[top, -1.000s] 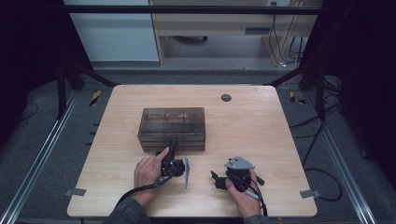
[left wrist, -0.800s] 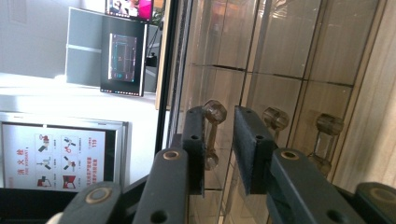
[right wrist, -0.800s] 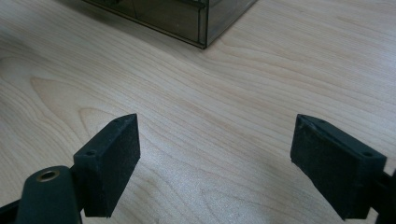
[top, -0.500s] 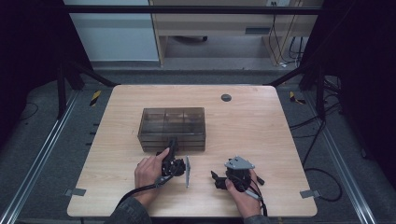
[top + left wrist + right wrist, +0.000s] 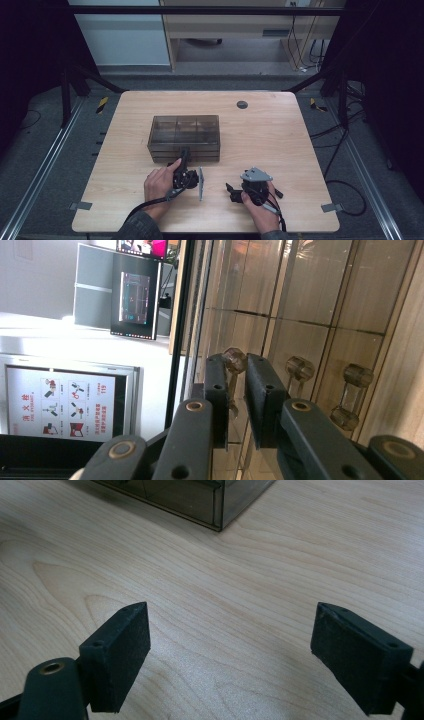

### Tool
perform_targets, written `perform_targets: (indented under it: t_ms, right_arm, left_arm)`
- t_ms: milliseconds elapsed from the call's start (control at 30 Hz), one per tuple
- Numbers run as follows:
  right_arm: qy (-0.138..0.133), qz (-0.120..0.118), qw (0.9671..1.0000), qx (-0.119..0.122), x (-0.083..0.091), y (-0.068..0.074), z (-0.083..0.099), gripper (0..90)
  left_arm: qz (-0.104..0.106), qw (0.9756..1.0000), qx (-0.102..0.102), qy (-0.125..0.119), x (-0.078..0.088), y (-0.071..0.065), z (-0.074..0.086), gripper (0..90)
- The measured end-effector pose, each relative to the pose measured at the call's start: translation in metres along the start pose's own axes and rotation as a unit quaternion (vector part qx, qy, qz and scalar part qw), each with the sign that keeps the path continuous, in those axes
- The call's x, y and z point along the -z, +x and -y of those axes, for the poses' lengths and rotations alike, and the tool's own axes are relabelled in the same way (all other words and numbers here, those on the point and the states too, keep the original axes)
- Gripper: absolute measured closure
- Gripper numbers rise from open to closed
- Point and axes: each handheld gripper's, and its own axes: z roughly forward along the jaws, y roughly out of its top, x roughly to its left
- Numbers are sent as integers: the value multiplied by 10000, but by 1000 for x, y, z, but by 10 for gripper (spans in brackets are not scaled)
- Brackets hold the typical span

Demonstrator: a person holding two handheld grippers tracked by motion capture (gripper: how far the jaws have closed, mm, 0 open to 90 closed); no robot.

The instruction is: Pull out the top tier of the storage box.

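A smoky, see-through drawer box (image 5: 185, 131) stands on the wooden table (image 5: 280, 140). My left gripper (image 5: 184, 151) is turned on its side and reaches into the box's front. In the left gripper view its jaws have just been closing. They now pinch the clear drawer knob (image 5: 234, 359) between the pads of the left gripper (image 5: 235, 371). Two more clear knobs (image 5: 300, 368) (image 5: 357, 375) sit further along the box front. My right gripper (image 5: 231, 192) rests on the table to the right of the left hand. Its jaws stand wide apart, and the right gripper (image 5: 230, 630) holds nothing over bare wood.
A corner of the box (image 5: 200, 495) lies ahead of the right gripper. A small black round disc (image 5: 242, 104) sits near the table's far edge. Cables trail from both grippers toward the front edge. Dark frame posts stand around the table.
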Motion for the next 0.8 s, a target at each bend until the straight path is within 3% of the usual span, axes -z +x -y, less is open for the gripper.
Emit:
perform_targets:
  t_ms: [800]
  right_arm:
    - [32, -27, 10000, 15, -1, 1, 0, 162]
  left_arm:
    - [-35, 9999, 94, -104, 19, -4, 1, 796]
